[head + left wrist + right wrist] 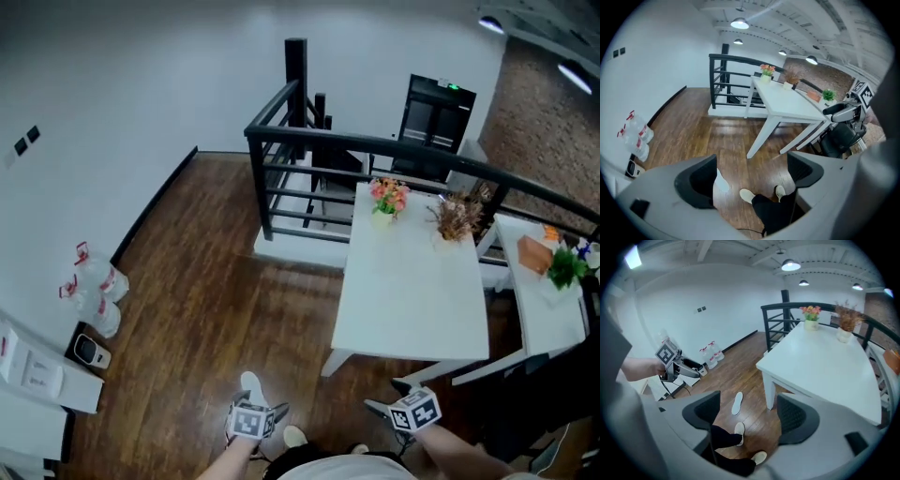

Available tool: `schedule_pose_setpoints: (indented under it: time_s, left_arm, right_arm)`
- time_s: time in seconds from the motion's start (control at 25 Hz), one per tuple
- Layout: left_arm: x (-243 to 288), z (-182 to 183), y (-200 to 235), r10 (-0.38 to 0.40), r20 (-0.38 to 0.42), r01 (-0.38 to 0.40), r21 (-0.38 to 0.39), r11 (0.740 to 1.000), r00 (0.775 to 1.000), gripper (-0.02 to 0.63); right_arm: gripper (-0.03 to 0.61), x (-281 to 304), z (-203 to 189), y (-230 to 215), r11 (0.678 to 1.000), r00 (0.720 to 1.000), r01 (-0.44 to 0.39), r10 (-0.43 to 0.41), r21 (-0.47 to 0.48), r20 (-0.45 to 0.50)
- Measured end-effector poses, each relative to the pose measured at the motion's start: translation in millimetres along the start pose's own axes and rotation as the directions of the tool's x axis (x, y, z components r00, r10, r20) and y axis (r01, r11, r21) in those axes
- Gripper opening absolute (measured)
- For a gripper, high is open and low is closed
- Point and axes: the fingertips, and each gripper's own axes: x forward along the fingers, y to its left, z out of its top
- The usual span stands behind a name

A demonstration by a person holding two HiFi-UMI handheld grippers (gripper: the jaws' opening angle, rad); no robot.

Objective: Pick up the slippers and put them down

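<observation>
One loose white slipper point(250, 383) lies on the wood floor just ahead of the person's feet point(294, 436); it also shows in the right gripper view as a slipper point(737, 403), and in the left gripper view as a slipper point(721, 181) half hidden behind a jaw. My left gripper point(261, 405) hangs high above the floor, its jaws apart and empty, as the left gripper view point(751, 168) confirms. My right gripper point(389, 395) is raised at the same height near the table's corner, jaws point(749, 404) apart with nothing between them. The person's feet point(739, 428) wear pale footwear.
A white table point(412, 281) with two flower pots point(386, 200) stands ahead on the right, a second table point(548, 309) beyond it. A black stair railing point(281, 150) is behind. Water bottles point(97, 286) and a white cabinet point(37, 375) line the left wall. A black chair point(841, 138) sits under the table.
</observation>
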Motion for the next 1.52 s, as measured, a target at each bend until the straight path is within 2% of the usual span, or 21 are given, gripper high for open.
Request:
schedule_pose_setpoints:
  time_s: [0.16,0.28,0.44,0.68,0.84,0.96,1.2,1.52]
  left_arm:
    - [-26.0,41.5,-85.6,-0.034,0.078,0.028,0.08,0.996,0.996,0.465]
    - [-40.8,63.3,-149.0,-0.068,0.128,0.054,0.112,0.992,0.989,0.465]
    - [-43.7,87.6,-214.1,-0.097,0.163,0.072,0.15,0.986,0.982,0.466]
    - [-41.3,94.2,-277.5,-0.111,0.168,0.093,0.109,0.99,0.98,0.465]
    - [-72.8,88.3,-304.7,-0.098,0.202,0.076,0.113,0.991,0.975,0.465]
    - [-74.9,93.2,-319.0,-0.107,0.223,0.081,0.121,0.989,0.969,0.465]
    - [-82.4,86.6,-343.2,-0.108,0.244,0.081,0.118,0.99,0.964,0.465]
    - [-88.2,72.6,-349.4,-0.096,0.235,0.067,0.126,0.99,0.967,0.465]
  right_arm:
    - [0.385,-94.6,-27.2,-39.0,0.998,0.993,0.042,-0.048,0.053,0.103]
    - [0.385,-158.7,-58.6,-73.4,0.99,0.981,0.081,-0.1,0.118,0.165]
    - [0.385,-217.6,-92.5,-114.9,0.978,0.964,0.111,-0.15,0.177,0.222]
    - [0.385,-275.3,-129.3,-168.9,0.961,0.935,0.135,-0.204,0.241,0.291]
    - [0.385,-314.1,-127.1,-154.4,0.965,0.922,0.136,-0.207,0.225,0.328]
    - [0.385,-322.3,-124.2,-159.9,0.969,0.912,0.147,-0.211,0.2,0.351]
    - [0.385,-336.9,-135.3,-157.4,0.976,0.916,0.127,-0.184,0.178,0.356]
    - [0.385,-352.9,-144.2,-146.8,0.976,0.911,0.131,-0.187,0.171,0.367]
